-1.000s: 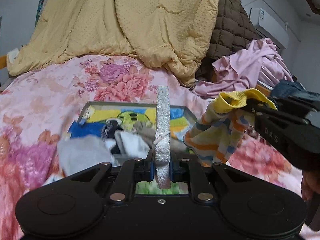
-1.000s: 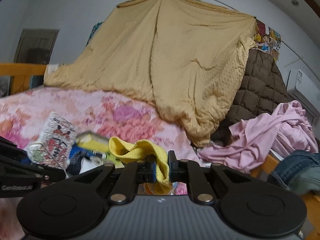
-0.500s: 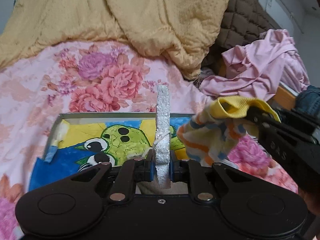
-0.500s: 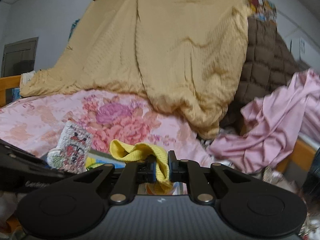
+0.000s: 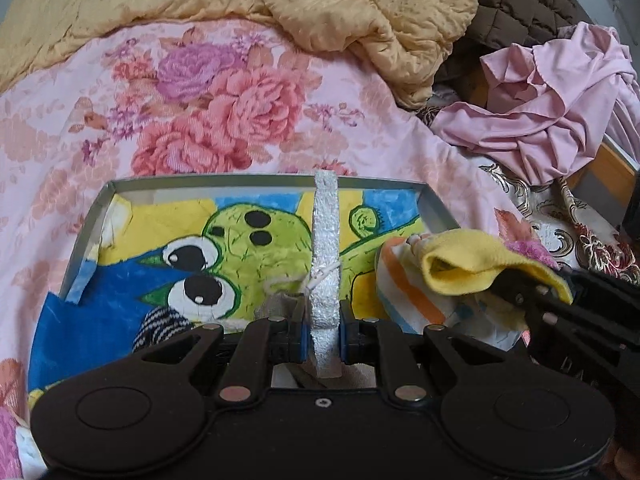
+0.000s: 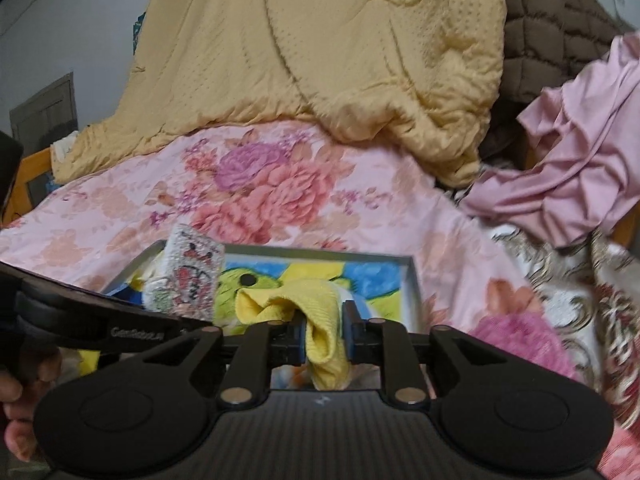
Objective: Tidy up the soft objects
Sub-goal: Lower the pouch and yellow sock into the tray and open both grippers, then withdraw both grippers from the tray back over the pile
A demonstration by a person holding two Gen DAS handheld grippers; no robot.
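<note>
1. Both socks are over the tray (image 5: 86, 236), neither dropped yet. The left gripper (image 5: 323, 334) is clamped on the white patterned sock (image 5: 326, 240), which stands edge-on above the tray's middle.
2. The right gripper (image 6: 323, 340) has just been opening. The yellow striped sock (image 6: 320, 312) hangs between its jaws at the tray's 4 o'clock corner, the pads seemingly slack on it.
3. Judged left: release both. A dark striped sock (image 5: 160, 322) and a grey one (image 5: 276, 304) already lie at the tray's 6 o'clock.
4. Around: yellow quilt (image 5: 320, 4) at 12 o'clock, pink garment (image 5: 560, 120) at 2 o'clock. Nothing blocks the drop.
</note>
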